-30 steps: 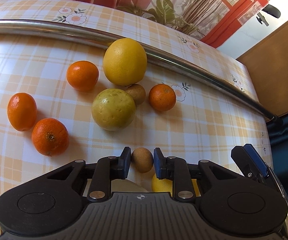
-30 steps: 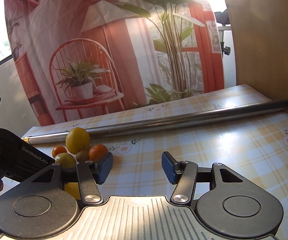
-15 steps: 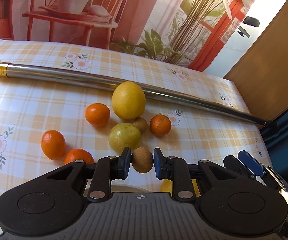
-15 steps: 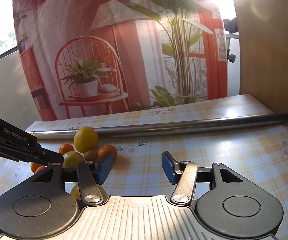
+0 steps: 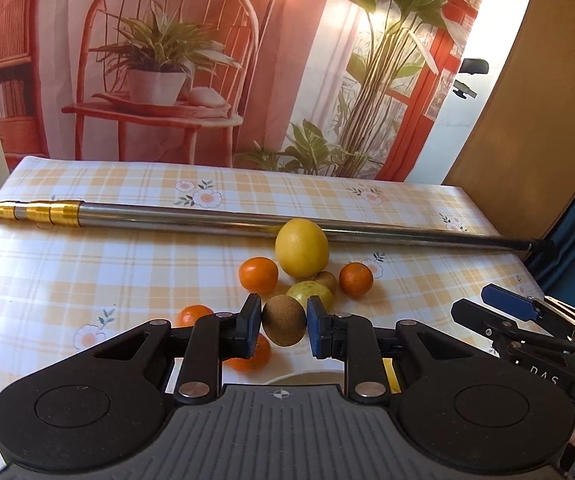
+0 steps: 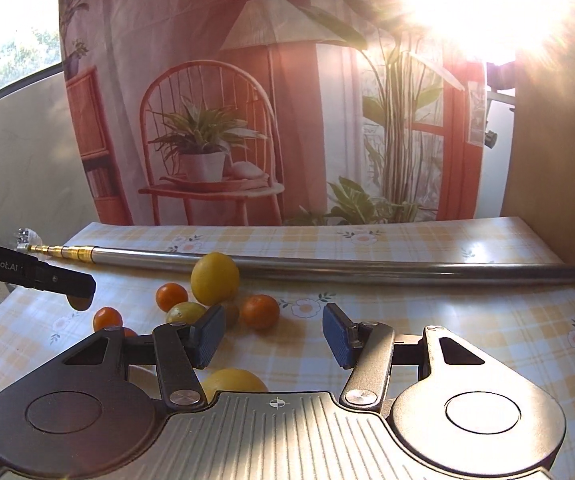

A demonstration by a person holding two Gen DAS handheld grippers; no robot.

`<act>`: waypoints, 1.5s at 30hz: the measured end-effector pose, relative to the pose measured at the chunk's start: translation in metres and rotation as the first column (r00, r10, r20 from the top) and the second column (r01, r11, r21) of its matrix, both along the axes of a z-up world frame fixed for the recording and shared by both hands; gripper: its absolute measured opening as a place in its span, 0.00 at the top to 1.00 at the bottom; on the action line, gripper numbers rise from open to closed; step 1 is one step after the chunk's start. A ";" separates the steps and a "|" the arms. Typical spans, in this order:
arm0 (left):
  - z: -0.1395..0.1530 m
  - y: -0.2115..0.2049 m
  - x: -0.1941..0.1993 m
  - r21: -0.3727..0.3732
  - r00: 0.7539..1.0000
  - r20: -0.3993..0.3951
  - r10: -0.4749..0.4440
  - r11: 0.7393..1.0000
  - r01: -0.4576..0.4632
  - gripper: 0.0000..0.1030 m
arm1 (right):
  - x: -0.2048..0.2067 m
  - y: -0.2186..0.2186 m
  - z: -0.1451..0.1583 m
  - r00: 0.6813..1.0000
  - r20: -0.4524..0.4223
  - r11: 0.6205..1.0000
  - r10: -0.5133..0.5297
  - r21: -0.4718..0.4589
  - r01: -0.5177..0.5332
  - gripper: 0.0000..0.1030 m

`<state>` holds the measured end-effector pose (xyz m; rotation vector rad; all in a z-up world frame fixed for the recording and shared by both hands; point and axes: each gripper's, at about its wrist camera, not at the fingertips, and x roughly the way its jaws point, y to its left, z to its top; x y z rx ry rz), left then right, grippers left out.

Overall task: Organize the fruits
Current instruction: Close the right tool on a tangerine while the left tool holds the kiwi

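The left gripper (image 5: 283,325) pinches a brown kiwi (image 5: 284,320) between its pads, lifted above the tablecloth (image 5: 87,272). The right gripper (image 6: 273,334) gapes wide, empty; a lemon (image 6: 233,380) lies just beneath its left finger.

Looking forward from each gripper, low and close over the table (image 5: 87,264) toward the far backdrop (image 6: 287,120), the right view from farther right, both sharing fruit cluster (image 5: 301,248) and pole (image 6: 367,268).

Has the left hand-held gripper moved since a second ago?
Yes. The left hand-held gripper, gripping the brown fruit, has risen and pulled back from the metal pole.
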<state>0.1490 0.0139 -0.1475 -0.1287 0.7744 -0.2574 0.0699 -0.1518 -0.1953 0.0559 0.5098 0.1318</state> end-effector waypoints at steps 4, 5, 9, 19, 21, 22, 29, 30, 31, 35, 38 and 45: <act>0.004 0.019 -0.011 0.010 0.999 0.038 0.016 1.000 -0.016 0.75 | 0.003 0.018 0.003 0.999 -0.012 0.999 0.030 -0.019 -0.030 0.50; 0.005 0.024 -0.014 0.014 0.999 0.047 0.021 1.000 -0.022 0.75 | 0.004 0.022 0.004 0.999 -0.015 0.999 0.039 -0.022 -0.039 0.50; 0.007 0.042 -0.025 0.032 0.997 0.070 0.042 0.999 -0.044 0.75 | 0.008 0.038 0.005 0.996 -0.034 0.997 0.078 -0.026 -0.079 0.51; 0.005 0.069 -0.042 0.062 0.991 0.119 0.062 0.996 -0.070 0.75 | 0.035 0.069 0.006 0.980 -0.100 0.985 0.172 -0.001 -0.173 0.51; 0.004 0.072 -0.045 0.068 0.989 0.131 0.062 0.995 -0.071 0.75 | 0.043 0.078 0.004 0.972 -0.122 0.979 0.202 -0.003 -0.204 0.51; 0.003 0.072 -0.046 0.072 0.989 0.136 0.061 0.995 -0.072 0.75 | 0.047 0.084 0.002 0.967 -0.136 0.975 0.217 -0.009 -0.220 0.51; -0.004 0.081 -0.052 0.071 0.988 0.137 0.066 0.995 -0.076 0.75 | 0.075 0.123 -0.016 0.926 -0.231 0.947 0.298 -0.051 -0.318 0.52; -0.005 0.081 -0.052 0.068 0.989 0.134 0.068 0.995 -0.078 0.75 | 0.080 0.127 -0.019 0.921 -0.245 0.944 0.302 -0.056 -0.324 0.52; -0.006 0.082 -0.052 0.066 0.989 0.131 0.069 0.995 -0.079 0.75 | 0.084 0.131 -0.022 0.917 -0.258 0.942 0.304 -0.063 -0.330 0.52; -0.010 0.084 -0.053 0.060 0.990 0.122 0.067 0.995 -0.075 0.75 | 0.095 0.140 -0.032 0.901 -0.305 0.938 0.307 -0.066 -0.342 0.55; -0.012 0.083 -0.053 0.055 0.991 0.116 0.062 0.996 -0.069 0.75 | 0.101 0.143 -0.039 0.887 -0.335 0.933 0.318 -0.058 -0.356 0.55; -0.014 0.081 -0.053 0.054 0.993 0.110 0.051 0.997 -0.057 0.75 | 0.108 0.157 -0.047 0.855 -0.386 0.914 0.346 -0.070 -0.401 0.65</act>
